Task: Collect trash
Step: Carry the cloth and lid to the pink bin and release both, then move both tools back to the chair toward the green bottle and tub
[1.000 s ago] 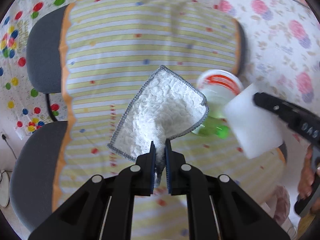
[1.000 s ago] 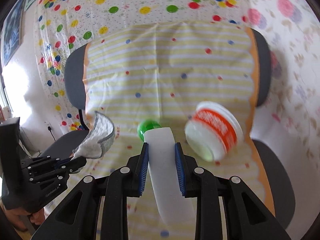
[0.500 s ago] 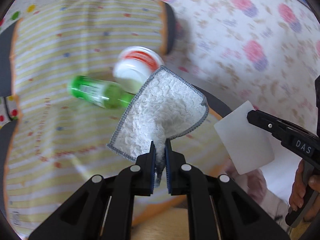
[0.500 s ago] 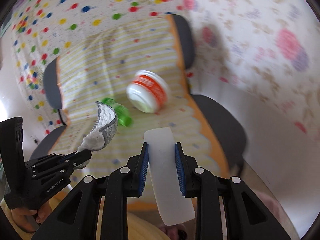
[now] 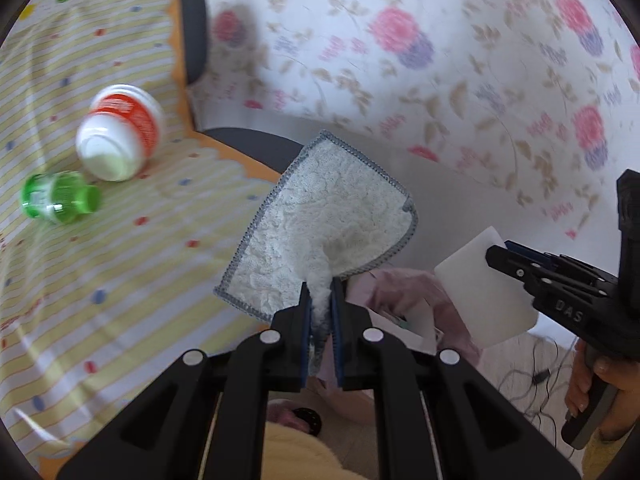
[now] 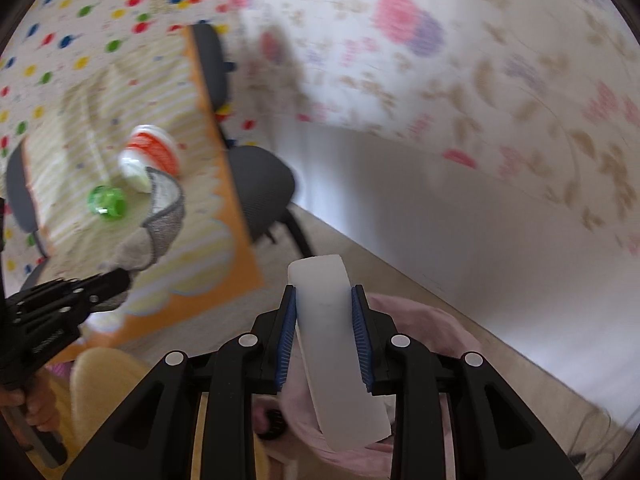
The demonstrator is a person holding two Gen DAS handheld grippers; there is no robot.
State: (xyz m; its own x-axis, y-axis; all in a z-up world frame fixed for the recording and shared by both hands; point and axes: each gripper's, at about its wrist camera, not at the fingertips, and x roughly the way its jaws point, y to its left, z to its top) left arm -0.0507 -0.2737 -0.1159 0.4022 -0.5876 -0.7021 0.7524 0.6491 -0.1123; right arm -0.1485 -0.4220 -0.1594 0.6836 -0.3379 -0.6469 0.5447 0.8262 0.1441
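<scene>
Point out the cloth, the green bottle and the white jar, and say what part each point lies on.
cloth (image 5: 320,232), left wrist view: middle of its white face.
green bottle (image 5: 60,198), left wrist view: its body, behind the cap.
white jar (image 5: 136,118), left wrist view: its orange label.

The cleaning cloth (image 5: 320,236) is nubby white terry with a stitched grey edge — rough and matt. The white sheet (image 6: 338,344) looks like smooth, matt paper. The green bottle (image 5: 56,198) is glossy translucent plastic; the white jar (image 5: 120,132) is smooth plastic with an orange label. The striped tablecloth (image 5: 120,264) has a slight sheen — the pink bag (image 6: 424,320) looks thin and soft.
</scene>
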